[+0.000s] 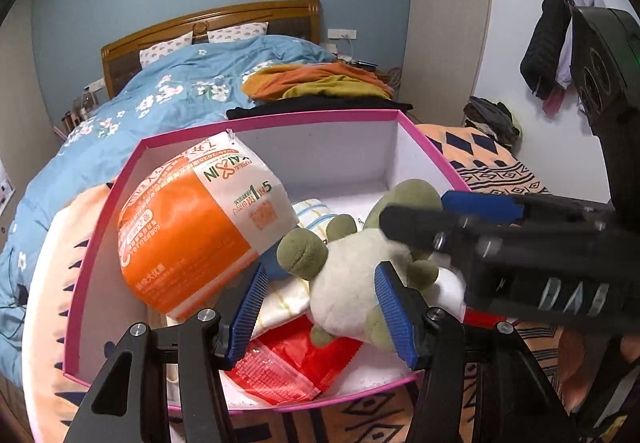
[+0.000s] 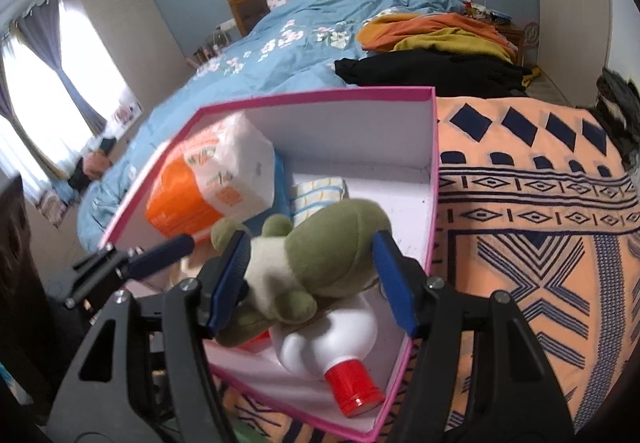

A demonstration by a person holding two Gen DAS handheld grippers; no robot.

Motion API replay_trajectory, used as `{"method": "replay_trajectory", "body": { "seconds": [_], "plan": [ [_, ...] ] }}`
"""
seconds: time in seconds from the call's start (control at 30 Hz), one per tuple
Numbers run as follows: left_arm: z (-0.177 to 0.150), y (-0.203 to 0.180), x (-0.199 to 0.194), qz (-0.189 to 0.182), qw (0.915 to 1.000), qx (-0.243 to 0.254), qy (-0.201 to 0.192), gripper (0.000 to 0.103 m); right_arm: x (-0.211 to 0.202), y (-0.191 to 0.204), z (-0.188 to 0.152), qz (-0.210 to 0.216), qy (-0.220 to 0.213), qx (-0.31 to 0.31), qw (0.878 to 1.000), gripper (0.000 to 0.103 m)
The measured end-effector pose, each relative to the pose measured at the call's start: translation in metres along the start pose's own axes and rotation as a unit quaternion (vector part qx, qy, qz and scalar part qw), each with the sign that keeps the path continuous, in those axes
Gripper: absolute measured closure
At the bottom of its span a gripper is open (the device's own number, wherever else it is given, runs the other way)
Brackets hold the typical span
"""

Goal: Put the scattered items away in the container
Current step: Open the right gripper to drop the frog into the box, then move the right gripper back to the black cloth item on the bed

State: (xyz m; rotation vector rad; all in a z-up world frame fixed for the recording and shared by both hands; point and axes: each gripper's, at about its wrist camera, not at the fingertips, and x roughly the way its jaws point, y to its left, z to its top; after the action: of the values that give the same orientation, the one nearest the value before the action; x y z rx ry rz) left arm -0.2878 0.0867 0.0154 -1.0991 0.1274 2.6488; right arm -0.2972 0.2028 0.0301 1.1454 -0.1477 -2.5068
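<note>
- Left wrist view: left claw (image 1: pixel 320 307) spread wide, holding nothing, low over the near edge of the pink box (image 1: pixel 100 227). Soft plush turtle (image 1: pixel 360 263) lies inside between its fingers, atop a crinkly red packet (image 1: pixel 296 363); orange tissue pack (image 1: pixel 188 227) by the left wall.
- Right wrist view: right claw (image 2: pixel 314 283) wide, straddling the plush, not pinching; its long axis runs across the gap. Smooth white bottle (image 2: pixel 332 343) beneath, red cap toward the near edge. Right claw nearer.
</note>
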Motion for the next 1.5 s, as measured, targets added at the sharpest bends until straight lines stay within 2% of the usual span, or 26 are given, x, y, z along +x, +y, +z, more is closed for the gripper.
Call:
{"method": "replay_trajectory", "body": {
  "seconds": [0.07,0.13,0.37,0.43,0.53,0.8,1.07,1.2,1.3,1.4,1.5],
  "plan": [
    [0.001,-0.001,0.002,0.005,1.0000,0.002,0.000,0.045,0.003,0.005,-0.003,-0.012,0.000,-0.013,1.000,0.038],
    [0.002,-0.001,0.004,0.011,0.9999,0.002,0.003,0.038,0.007,0.003,-0.003,-0.018,0.001,-0.009,1.000,0.038],
    [-0.003,0.005,-0.011,0.013,0.9997,-0.003,-0.020,0.035,0.005,0.001,-0.006,-0.023,-0.013,-0.006,1.000,0.038],
    [-0.007,0.009,-0.020,0.007,0.9994,-0.008,-0.032,0.027,0.001,-0.001,-0.007,-0.012,-0.017,0.000,1.000,0.038],
    [-0.010,0.012,-0.031,0.005,0.9991,-0.009,-0.042,0.022,-0.008,-0.002,-0.010,0.001,-0.026,0.002,1.000,0.038],
    [-0.020,0.022,-0.060,0.000,0.9976,-0.012,-0.068,0.021,-0.025,0.004,-0.019,0.022,-0.034,-0.009,0.999,0.038],
    [-0.039,0.021,-0.072,0.022,0.9960,-0.029,-0.081,0.021,-0.038,0.012,-0.035,0.025,-0.045,-0.020,0.998,0.038],
    [-0.049,0.021,-0.079,0.033,0.9949,-0.038,-0.087,0.015,-0.043,0.017,-0.048,0.017,-0.050,-0.031,0.998,0.037],
    [-0.057,0.021,-0.083,0.042,0.9939,-0.044,-0.092,0.013,-0.047,0.022,-0.059,0.005,-0.056,-0.042,0.998,0.032],
    [-0.064,0.020,-0.088,0.050,0.9927,-0.051,-0.097,0.004,-0.052,0.026,-0.067,0.005,-0.064,-0.044,0.997,0.030],
    [-0.071,0.021,-0.102,0.065,0.9896,-0.058,-0.115,0.002,-0.059,0.030,-0.073,0.005,-0.076,-0.042,0.996,0.020]
  ]
}}
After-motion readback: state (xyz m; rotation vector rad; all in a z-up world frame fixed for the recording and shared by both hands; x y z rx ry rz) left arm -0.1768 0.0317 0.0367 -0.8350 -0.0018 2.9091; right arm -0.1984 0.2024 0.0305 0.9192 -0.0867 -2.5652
